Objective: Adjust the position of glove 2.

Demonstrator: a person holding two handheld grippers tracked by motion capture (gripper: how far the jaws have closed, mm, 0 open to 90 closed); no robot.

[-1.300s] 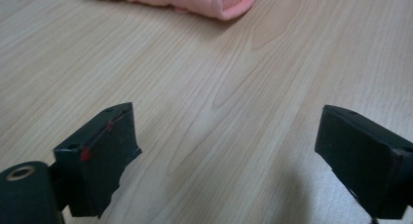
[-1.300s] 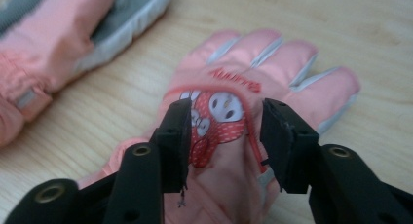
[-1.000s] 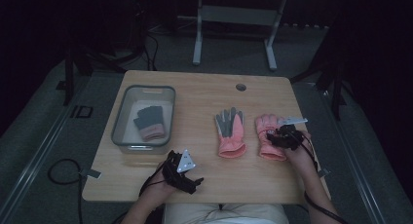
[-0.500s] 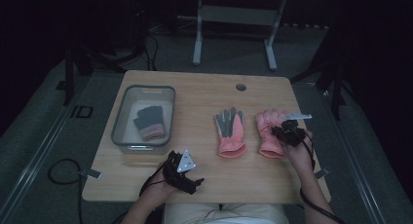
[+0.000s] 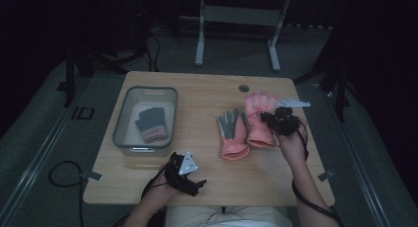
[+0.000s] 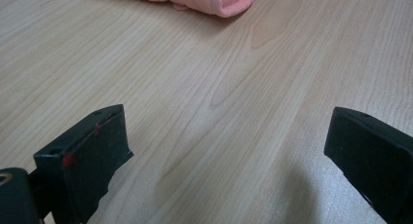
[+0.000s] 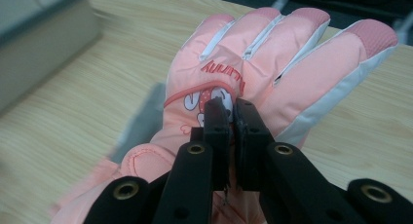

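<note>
Pink padded fabric of the right-hand glove (image 7: 253, 63) is bunching between the clenched jaws of the right gripper (image 7: 233, 118), which is pinching the glove's back just ahead of its tips. Its partner, the palm-up glove (image 5: 232, 134), is lying just beside it. Near the table's (image 5: 197, 113) front edge, the left gripper (image 5: 186, 173) is resting released, jaws wide.
</note>
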